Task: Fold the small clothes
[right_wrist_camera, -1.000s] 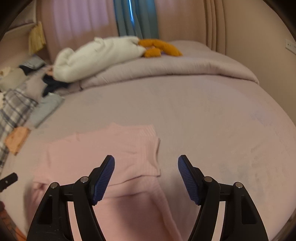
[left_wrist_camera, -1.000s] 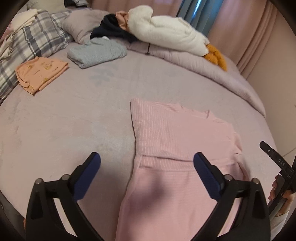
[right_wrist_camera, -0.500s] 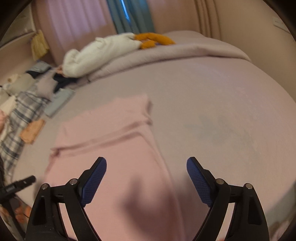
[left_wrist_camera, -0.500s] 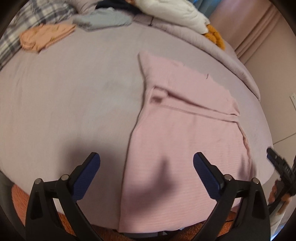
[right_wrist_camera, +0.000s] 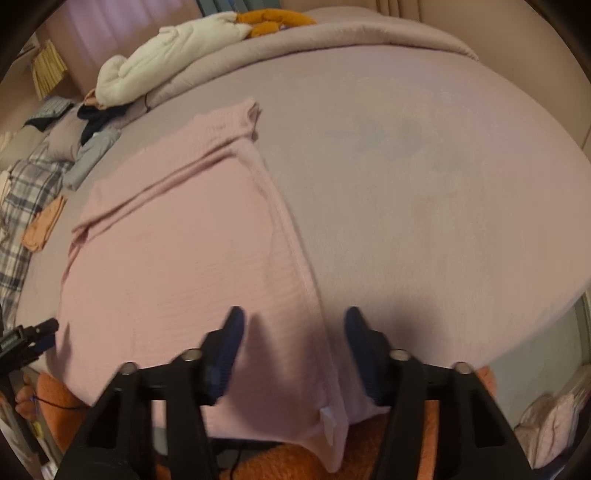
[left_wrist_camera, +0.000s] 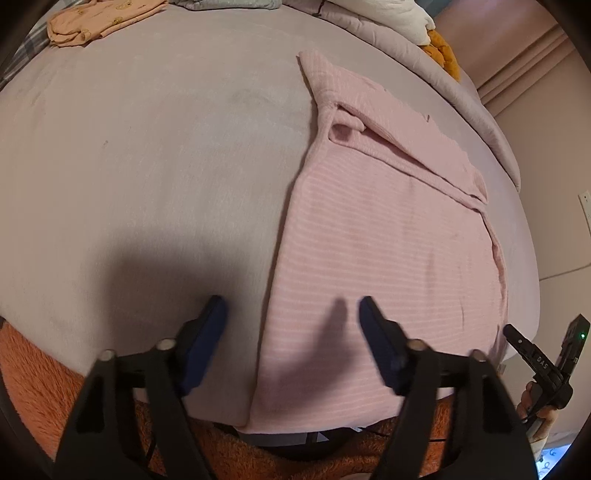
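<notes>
A pink ribbed garment (left_wrist_camera: 388,236) lies flat on the bed, its far part folded over, its near hem hanging over the bed's front edge; it also shows in the right wrist view (right_wrist_camera: 184,266). My left gripper (left_wrist_camera: 291,317) is open above the garment's near left edge, one finger over the bare sheet. My right gripper (right_wrist_camera: 291,328) is open above the garment's near right edge, straddling its side hem. A small white label (right_wrist_camera: 327,421) shows at the hanging right corner. Neither gripper holds anything.
The mauve bed sheet (left_wrist_camera: 147,166) stretches left and far. A folded orange garment (left_wrist_camera: 99,18) and a grey one (right_wrist_camera: 92,155) lie at the far left. A white duvet (right_wrist_camera: 166,59), orange plush (right_wrist_camera: 273,18) and plaid cover (right_wrist_camera: 22,206) lie beyond. An orange rug (left_wrist_camera: 29,369) lies below.
Both grippers have pulled back toward the bed's near edge and lowered over the garment's hem. Their jaws have narrowed but stay open.
</notes>
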Tool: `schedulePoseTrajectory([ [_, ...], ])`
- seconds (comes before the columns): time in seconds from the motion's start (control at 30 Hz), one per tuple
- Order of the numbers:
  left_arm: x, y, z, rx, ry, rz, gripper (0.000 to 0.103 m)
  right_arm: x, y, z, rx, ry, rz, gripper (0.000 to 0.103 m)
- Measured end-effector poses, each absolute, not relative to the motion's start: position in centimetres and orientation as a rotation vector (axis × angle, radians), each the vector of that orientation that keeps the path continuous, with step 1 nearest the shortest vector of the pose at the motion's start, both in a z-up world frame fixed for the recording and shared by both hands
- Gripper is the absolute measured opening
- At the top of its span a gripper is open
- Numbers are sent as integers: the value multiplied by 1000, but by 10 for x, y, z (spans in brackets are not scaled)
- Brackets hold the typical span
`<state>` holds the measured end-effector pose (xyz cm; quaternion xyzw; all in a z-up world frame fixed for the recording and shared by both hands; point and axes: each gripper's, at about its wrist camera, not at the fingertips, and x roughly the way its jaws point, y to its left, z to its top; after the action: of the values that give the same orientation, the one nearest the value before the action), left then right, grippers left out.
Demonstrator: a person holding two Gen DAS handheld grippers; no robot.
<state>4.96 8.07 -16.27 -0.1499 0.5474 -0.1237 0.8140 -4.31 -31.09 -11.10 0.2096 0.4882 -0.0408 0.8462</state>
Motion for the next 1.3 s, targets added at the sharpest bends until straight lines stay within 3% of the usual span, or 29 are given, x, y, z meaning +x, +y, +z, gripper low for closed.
schedulePoseTrajectory([
  [0.07,49,80,-165,-323,1171,-273,41,-44,-308,-116,445,1044,-57,44],
  [0.17,49,76,-169,-318,1184,-296,15,-39,-299,-124,405,1071,-69,28],
  [0.23,49,68,-169,-278,1189,-319,7,-35,-295,-123,407,1070,-56,8],
  [0.37,50,68,-158,-319,1174,-322,4,-28,-292,-113,455,1042,-2,7],
  [0.57,52,81,-108,-372,1008,-406,1,-25,-307,-73,542,912,80,7],
  [0.77,59,80,-108,-295,1053,-348,3,-6,-313,-49,526,845,83,7],
  [0.83,57,82,-119,-292,1084,-320,12,-6,-311,-50,518,848,81,7],
  [0.87,57,83,-125,-291,1109,-306,26,-7,-311,-52,518,852,76,7],
  [0.93,53,84,-134,-288,1156,-289,43,-8,-311,-54,521,855,62,7],
  [1.07,47,83,-148,-291,1224,-305,58,-14,-315,-56,552,849,54,7],
  [1.2,43,83,-164,-348,1264,-306,55,-16,-316,-54,552,847,49,7],
  [1.23,43,81,-165,-356,1267,-319,42,-16,-316,-54,548,847,47,7],
  [1.27,44,79,-167,-360,1283,-336,17,-16,-316,-54,547,845,50,7],
  [1.3,47,78,-172,-383,1310,-352,5,-16,-316,-54,547,844,52,7],
])
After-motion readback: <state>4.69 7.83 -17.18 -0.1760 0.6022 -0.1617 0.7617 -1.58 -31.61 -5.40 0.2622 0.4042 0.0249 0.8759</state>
